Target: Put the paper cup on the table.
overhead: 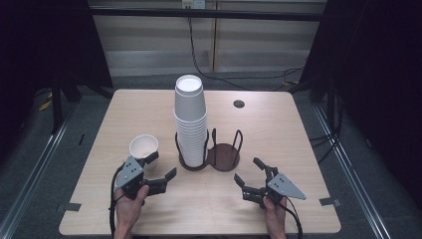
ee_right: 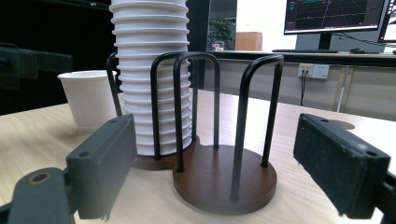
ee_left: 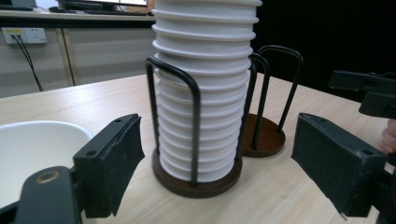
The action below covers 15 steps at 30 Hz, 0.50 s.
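One loose cup [overhead: 144, 146], one cup stack [overhead: 190, 122], one two-ring holder [overhead: 223, 155].

Left gripper [overhead: 158, 171] and right gripper [overhead: 250, 175]: black bodies, two flat rectangular black jaws with screw holes, grey three-cornered top plate dotted with screws, black cable trailing from each; bare hands, no sleeves visible.

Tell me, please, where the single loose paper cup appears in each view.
High view: loose cup stands left of centre, near the table's front.
Left gripper view: bottom-left corner, its open mouth showing.
Right gripper view: at left, upright.
Shared landmark: stack of cups in the wire holder.
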Available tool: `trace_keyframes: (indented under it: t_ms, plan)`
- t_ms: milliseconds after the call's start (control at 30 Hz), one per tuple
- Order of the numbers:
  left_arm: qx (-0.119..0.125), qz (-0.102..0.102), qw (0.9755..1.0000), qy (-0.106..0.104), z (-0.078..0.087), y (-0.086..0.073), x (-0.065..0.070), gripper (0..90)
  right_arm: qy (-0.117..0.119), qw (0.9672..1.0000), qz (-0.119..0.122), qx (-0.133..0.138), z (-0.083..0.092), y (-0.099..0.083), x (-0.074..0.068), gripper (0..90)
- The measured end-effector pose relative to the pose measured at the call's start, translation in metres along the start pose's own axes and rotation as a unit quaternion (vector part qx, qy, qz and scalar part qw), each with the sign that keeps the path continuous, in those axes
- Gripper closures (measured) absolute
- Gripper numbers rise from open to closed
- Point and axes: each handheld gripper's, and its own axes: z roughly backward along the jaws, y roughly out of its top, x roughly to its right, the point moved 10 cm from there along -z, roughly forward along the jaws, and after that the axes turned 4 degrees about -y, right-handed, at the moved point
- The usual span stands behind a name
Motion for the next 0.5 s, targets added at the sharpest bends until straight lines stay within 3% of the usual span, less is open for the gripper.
trace_keyframes:
  t_ms: [100,167,267,333,400,500]
  plan:
    - [0.009,0.01,0.9998,-0.013,-0.007,-0.005,0.01,15.9,0.0,1.0,0.0,0.0,0.0,0.0,0.0,13.1]
    - [0.006,-0.006,0.9998,-0.019,-0.012,-0.01,0.015,15.9,0.0,1.0,0.0,0.0,0.0,0.0,0.0,13.1]
    - [0.001,-0.008,0.9997,-0.023,-0.018,-0.018,0.021,15.8,0.001,1.0,0.0,0.0,0.0,0.0,0.0,13.1]
    - [-0.009,0.008,0.9993,-0.035,-0.022,-0.024,0.026,15.7,0.001,1.0,0.0,0.0,0.0,0.0,0.0,13.1]
    - [-0.014,-0.009,0.999,-0.042,-0.024,-0.026,0.031,15.7,0.001,1.0,0.0,0.0,0.0,0.0,0.0,13.1]
    - [-0.004,-0.009,0.999,-0.043,-0.025,-0.028,0.033,15.7,0.002,1.0,0.0,-0.001,0.0,0.0,0.0,13.1]
